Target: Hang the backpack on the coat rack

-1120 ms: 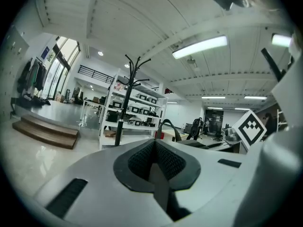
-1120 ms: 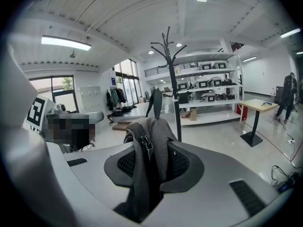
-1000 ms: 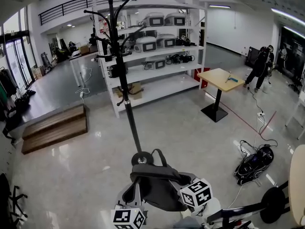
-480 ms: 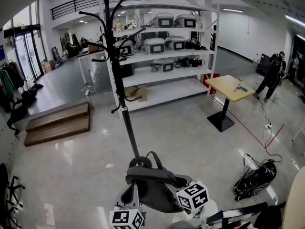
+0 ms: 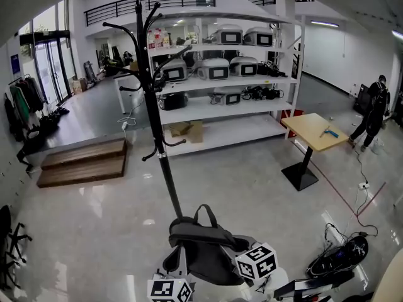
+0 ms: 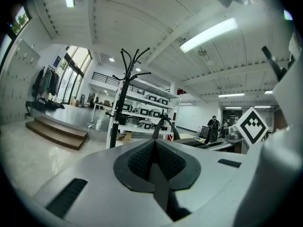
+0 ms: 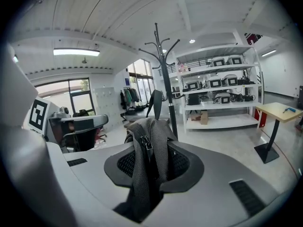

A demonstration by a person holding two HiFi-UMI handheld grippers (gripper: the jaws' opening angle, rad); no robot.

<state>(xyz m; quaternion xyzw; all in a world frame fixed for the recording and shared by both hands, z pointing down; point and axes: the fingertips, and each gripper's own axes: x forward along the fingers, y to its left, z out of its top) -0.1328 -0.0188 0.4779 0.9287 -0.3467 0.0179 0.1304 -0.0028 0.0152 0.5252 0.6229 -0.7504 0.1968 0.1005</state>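
The black coat rack (image 5: 157,124) stands just ahead, its hooked arms high above me; it also shows in the left gripper view (image 6: 118,112) and the right gripper view (image 7: 165,89). The dark grey backpack (image 5: 204,250) hangs between both grippers, in front of the rack's foot, with its top handle loop (image 5: 203,214) upright. My left gripper (image 5: 178,258) is shut on the backpack's left side, a thin dark strip (image 6: 158,183) caught between its jaws. My right gripper (image 5: 241,244) is shut on a fold of mesh fabric with a zip (image 7: 150,145).
White shelving (image 5: 220,74) with boxed devices stands behind the rack. Wooden steps (image 5: 82,162) lie at left, a small wooden table (image 5: 318,134) at right, a person (image 5: 376,109) beyond it. A dark bag with cables (image 5: 337,263) lies on the floor, lower right.
Both grippers have carried the backpack towards the coat rack. The rack's round foot, visible before, is now hidden behind the backpack. Both grips are unchanged.
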